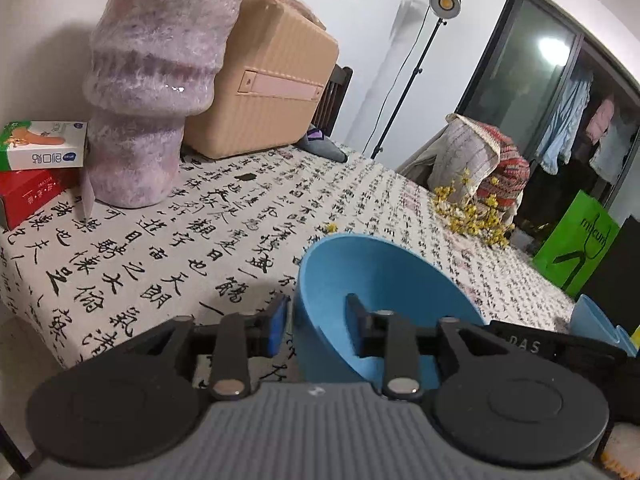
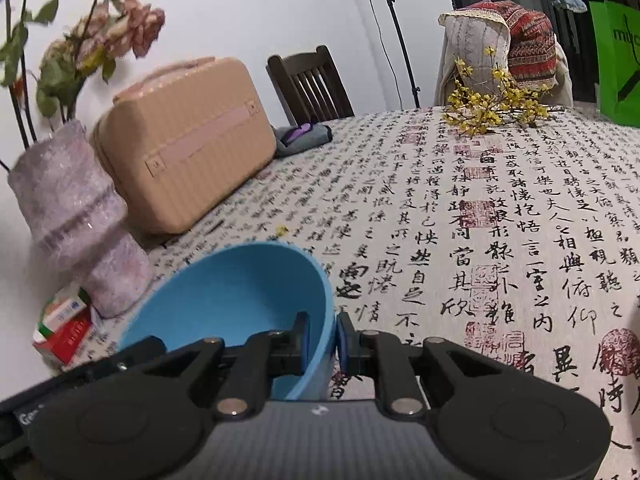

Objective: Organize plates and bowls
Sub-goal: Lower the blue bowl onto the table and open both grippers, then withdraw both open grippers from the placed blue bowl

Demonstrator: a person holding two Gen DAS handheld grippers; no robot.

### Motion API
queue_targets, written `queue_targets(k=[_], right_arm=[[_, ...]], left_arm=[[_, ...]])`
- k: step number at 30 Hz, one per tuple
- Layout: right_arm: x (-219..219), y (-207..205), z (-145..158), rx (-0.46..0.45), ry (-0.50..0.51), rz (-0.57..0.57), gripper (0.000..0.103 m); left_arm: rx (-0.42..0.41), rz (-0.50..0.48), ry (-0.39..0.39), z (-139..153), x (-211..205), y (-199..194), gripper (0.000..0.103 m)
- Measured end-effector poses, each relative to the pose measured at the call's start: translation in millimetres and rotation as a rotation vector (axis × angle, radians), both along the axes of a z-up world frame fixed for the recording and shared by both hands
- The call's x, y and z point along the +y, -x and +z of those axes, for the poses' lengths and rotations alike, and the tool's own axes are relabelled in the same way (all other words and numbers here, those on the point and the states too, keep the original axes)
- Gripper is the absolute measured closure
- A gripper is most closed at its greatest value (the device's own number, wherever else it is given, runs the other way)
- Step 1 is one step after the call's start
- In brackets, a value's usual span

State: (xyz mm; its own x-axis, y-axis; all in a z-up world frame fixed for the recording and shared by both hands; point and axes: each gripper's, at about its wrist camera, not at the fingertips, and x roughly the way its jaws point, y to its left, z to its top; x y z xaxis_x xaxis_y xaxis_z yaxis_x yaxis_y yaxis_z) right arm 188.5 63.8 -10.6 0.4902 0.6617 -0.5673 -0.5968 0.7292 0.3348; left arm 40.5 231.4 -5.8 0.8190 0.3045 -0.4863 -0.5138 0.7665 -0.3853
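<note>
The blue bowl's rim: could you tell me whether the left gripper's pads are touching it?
Apart. In the left wrist view, the left gripper straddles the blue bowl's rim, with visible gaps beside both pads.

Ahead and to the left of the left tongs [image 1: 318, 320] stands a mottled lilac glazed vase [image 1: 152, 92]. A beige ribbed hard-shell case [image 1: 264, 84] sits just behind it. A white-and-green carton [image 1: 42, 146] lies on a red box [image 1: 32, 196] at its left. Far ahead and to the right of the right tongs [image 2: 322, 336], yellow flower sprigs [image 2: 492, 108] lie on the calligraphy-printed tablecloth [image 2: 480, 200].
</note>
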Motion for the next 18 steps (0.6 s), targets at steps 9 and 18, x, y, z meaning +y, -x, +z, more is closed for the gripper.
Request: queue_targets(k=[9,18], right_arm=[[-34,12,8,-0.127,-0.080,0.050,0.027],[-96,38,2,-0.247,-0.079,0.043,0.000]], left_arm=[[-0.050,-0.003,-0.094,9,-4,18,0.023],[-0.128,-0.023,-0.290,12,-38,53,0.000]])
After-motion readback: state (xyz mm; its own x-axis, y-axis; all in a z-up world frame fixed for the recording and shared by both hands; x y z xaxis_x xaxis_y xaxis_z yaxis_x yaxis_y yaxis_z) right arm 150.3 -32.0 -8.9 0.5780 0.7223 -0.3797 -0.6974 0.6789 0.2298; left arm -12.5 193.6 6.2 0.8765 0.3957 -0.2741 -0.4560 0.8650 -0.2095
